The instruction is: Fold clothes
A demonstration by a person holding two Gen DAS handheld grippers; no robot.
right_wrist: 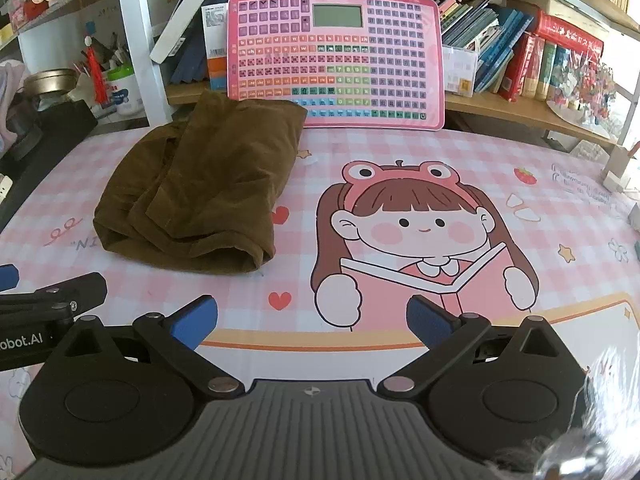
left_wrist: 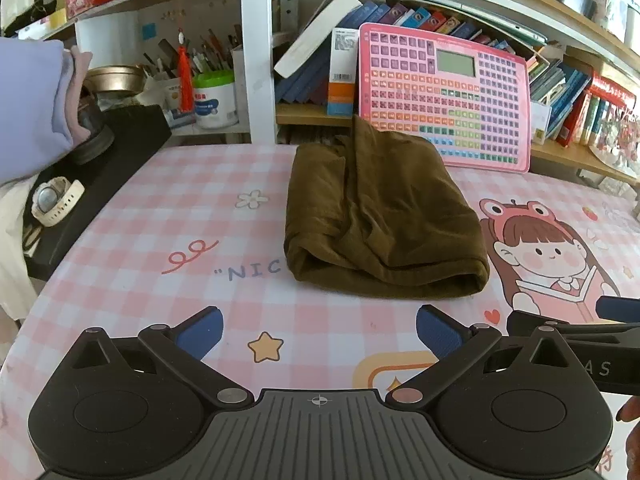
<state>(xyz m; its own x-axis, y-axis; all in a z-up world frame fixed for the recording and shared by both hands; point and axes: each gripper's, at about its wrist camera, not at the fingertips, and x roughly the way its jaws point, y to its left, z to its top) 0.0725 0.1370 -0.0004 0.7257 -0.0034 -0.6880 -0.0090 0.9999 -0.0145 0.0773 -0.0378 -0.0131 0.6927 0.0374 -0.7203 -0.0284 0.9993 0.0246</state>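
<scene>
Left wrist cam: left hand-held gripper (left_wrist: 319, 334) sits low over the bench (left_wrist: 132, 248), blue pads wide apart w/ nothing between them. The brown garment (left_wrist: 380, 220) is already folded into a chunky bundle, lying mid-bench on the pink checkered mat, a bit ahead of the gripper and not touching it; its far end rests against the pink keyboard toy (left_wrist: 444, 92) that leans on the bookshelf. A white watch (left_wrist: 54, 200) lies on a black surface at the left edge. Part of the other gripper pokes in at the right edge. Right wrist cam: right hand-held gripper (right_wrist: 312, 320) also has its jaws spread apart, empty, over the cartoon girl print (right_wrist: 420, 232) on the mat. Garment (right_wrist: 200, 188) lies ahead and to the left, well clear of the pads, top edge up against the keyboard toy (right_wrist: 336, 60). Books (right_wrist: 520, 52) line the shelf behind.
</scene>
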